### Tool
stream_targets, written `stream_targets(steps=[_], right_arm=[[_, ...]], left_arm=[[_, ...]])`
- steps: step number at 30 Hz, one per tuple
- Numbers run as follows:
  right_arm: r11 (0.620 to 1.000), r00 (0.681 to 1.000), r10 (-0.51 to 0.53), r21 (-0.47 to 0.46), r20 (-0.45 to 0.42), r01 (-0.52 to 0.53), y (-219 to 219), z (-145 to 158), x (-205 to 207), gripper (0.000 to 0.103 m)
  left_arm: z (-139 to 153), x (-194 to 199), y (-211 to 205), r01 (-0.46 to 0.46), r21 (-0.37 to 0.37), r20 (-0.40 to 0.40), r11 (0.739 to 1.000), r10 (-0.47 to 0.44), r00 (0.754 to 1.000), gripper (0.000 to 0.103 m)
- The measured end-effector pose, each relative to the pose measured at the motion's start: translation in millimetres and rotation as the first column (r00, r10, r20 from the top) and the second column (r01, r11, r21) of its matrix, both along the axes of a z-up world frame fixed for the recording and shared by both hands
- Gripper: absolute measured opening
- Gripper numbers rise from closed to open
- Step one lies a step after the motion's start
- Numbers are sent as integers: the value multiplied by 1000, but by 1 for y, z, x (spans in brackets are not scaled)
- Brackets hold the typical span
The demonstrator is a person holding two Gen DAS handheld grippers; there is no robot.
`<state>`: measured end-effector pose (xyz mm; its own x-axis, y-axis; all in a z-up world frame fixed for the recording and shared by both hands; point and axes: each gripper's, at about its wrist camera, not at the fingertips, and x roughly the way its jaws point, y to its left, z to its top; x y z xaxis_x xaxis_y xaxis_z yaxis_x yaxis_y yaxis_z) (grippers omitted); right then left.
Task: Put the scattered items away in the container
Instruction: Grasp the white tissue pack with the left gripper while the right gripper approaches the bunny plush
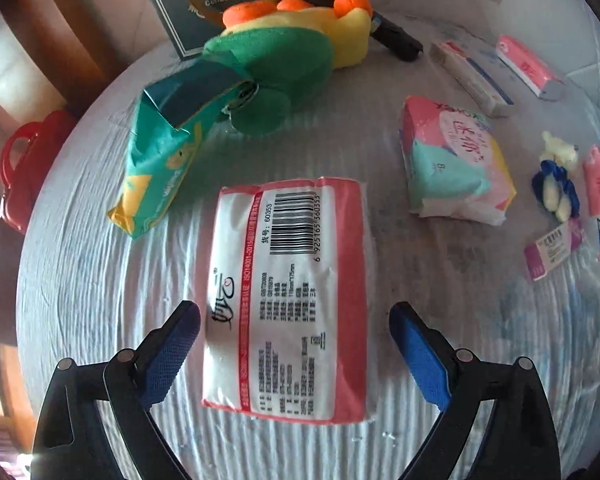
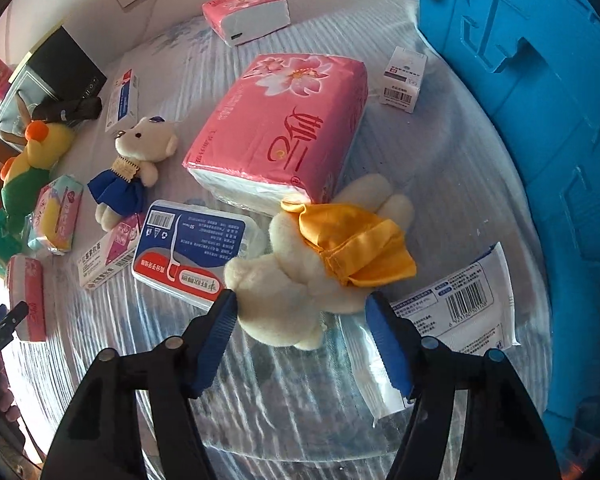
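**Two claws, two targets on the cluttered counter**

In the left wrist view, the left claw [image 1: 294, 312] stands wide and straddles the pink-and-white tissue pack [image 1: 288, 300] at centre frame, barcode side up. The pads sit clear of both its long edges, likely lined up for a squeeze across its width. Upper left, a green snack bag [image 1: 160, 160] leans against the green-and-yellow plush [image 1: 284, 48].

In the right wrist view, the right claw [image 2: 302, 308] is narrowed around the cream plush rabbit [image 2: 296, 280] in its yellow dress, low centre. The left pad touches fur, but whether the right pad presses cannot be told. The blue container [image 2: 540, 120] fills the right edge, conveniently near for the drop.
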<state>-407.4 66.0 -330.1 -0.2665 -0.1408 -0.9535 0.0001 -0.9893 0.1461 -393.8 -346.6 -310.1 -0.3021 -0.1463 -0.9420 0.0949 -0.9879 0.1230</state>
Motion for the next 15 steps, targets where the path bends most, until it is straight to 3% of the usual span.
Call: stream_targets(steps=[3,9,12,15], right_arm=[[1000,999,9,17,41,-10,-5,-12,-6,66],[998,1000,20,67,6,-20,-13,-9,3,63],[998,1000,31,50,-5,-31,-14,-3,13,49],[997,998,61,49,0,-61,-19,-1,25,43]], left_arm=[[-20,-1,2,-53,10,47,999,52,998,88],[-16,15,7,-45,36,28,998,44,999,85],[-14,30,12,-33,51,32,998,31,999,85],[-10,47,18,-20,72,26,997,18,999,85]])
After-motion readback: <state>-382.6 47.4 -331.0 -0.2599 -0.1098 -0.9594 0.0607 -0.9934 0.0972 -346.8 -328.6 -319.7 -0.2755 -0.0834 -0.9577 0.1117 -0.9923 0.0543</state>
